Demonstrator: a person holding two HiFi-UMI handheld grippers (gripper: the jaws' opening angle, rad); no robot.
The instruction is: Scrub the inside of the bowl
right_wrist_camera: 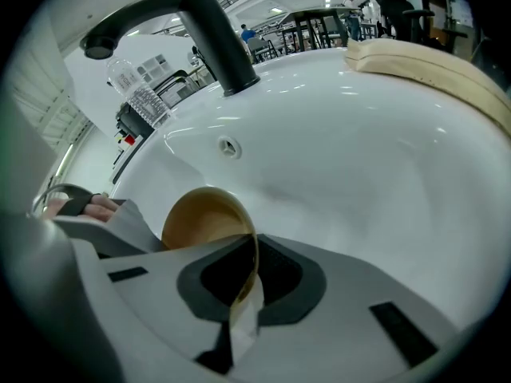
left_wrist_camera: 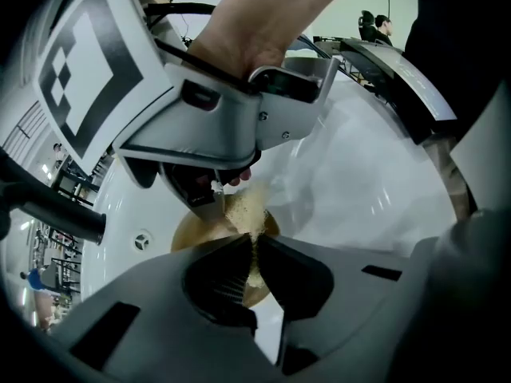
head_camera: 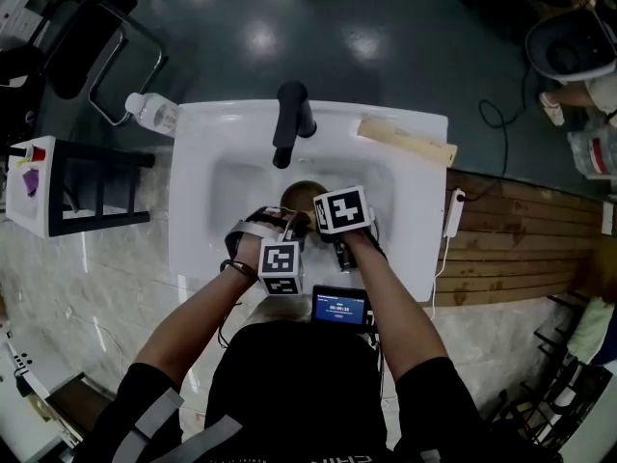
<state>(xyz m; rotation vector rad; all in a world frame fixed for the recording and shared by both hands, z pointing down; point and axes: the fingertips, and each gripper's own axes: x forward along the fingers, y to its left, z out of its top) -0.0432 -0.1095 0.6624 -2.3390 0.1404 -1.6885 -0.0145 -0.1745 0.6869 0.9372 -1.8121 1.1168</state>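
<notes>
- Bowl is lying tipped in the white sink, at the middle of the head view just below the black tap, with its tan hollow facing up toward the person.
- On its rim the right tongs are pinching hard, jaws closed with the thin wall running between them. I judge this grip is keeping the bowl tilted and steady, so it is not sliding on the smooth basin while being rubbed.
- Meanwhile the left tongs are clamping a yellowish sponge, jaws closed on it. The sponge is sticking out over the hollow, just under the right tongs, probably to reach the inner wall. Whether it is touching the bowl, I cannot tell.
- Both tongs are working low over the basin, likely so drips are staying in the sink.
- Counting: one bowl, one sponge, two tongs, one tap, one clear bottle at the sink's upper left corner, and one pale long piece on its upper right edge.
</notes>
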